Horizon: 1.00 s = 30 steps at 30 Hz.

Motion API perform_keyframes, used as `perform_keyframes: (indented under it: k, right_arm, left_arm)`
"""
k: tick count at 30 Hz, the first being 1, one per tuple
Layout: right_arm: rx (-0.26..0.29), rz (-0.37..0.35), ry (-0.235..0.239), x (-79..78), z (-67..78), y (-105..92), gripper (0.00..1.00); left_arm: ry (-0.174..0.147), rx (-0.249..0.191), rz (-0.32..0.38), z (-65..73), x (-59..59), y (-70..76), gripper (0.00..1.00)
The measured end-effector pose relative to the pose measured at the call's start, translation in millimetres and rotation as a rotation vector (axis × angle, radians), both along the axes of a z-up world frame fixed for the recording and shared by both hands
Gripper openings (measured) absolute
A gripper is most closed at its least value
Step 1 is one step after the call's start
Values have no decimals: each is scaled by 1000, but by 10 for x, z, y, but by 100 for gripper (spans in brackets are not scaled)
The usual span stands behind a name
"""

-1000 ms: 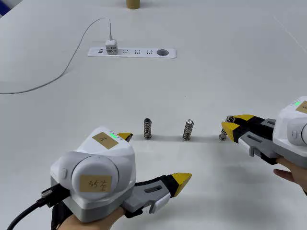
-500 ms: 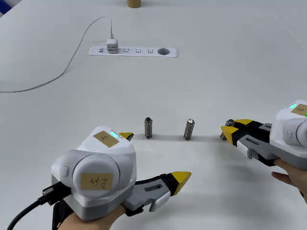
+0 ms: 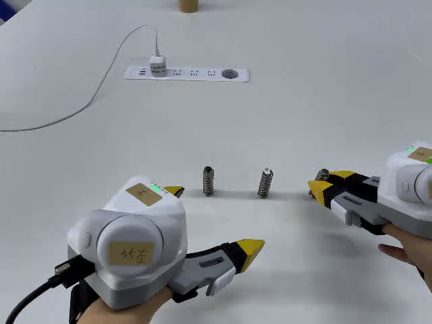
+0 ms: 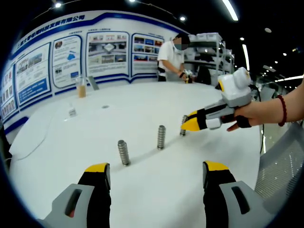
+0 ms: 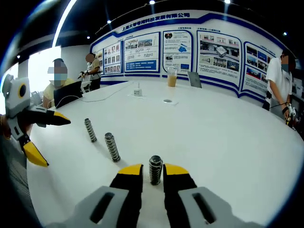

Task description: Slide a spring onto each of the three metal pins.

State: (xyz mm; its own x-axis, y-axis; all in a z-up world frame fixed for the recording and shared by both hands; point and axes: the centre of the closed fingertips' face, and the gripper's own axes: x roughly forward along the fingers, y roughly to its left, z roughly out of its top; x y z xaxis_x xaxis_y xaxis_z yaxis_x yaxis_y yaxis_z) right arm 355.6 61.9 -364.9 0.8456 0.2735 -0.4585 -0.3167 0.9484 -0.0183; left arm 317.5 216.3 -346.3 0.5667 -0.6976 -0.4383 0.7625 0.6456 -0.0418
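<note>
Right hand-held gripper (image 5: 153,172) pinches the right spring (image 5: 156,169) at lower centre, probably to steady it on its pin. Left hand-held gripper (image 4: 156,167) is spread wide, idle. Middle spring (image 3: 266,183) and left spring (image 3: 208,181) are upright steel coils, mid-frame on the smooth white table (image 3: 304,101).

three springs stand in a row across the near middle of the desk (image 3: 324,81): the first spring (image 3: 208,181) on the left, the second spring (image 3: 266,183) beside it, the third spring (image 3: 321,178) furthest right, between the jaws of the right gripper (image 3: 329,179), which reaches in from the right edge. the left gripper (image 3: 214,219) sits before the row, near the front edge. well behind the row lies a power strip (image 3: 187,73) with a charger (image 3: 158,66) on its left end; a cable (image 3: 101,81) runs from there to the left edge. a cup (image 3: 188,5) stands at the far edge.
</note>
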Motion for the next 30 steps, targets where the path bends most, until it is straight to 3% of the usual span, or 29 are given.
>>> perform_keyframes:
  k: [14, 30]
  right_arm:
    - [40, -10, 36, -133, 177, 25, 36]
    - [55, 32, 53, -437, 415, 134, 62]
  left_arm:
    - [7, 3, 14, 77, 51, 81, 82]
    - [23, 0, 19, 277, 37, 237, 85]
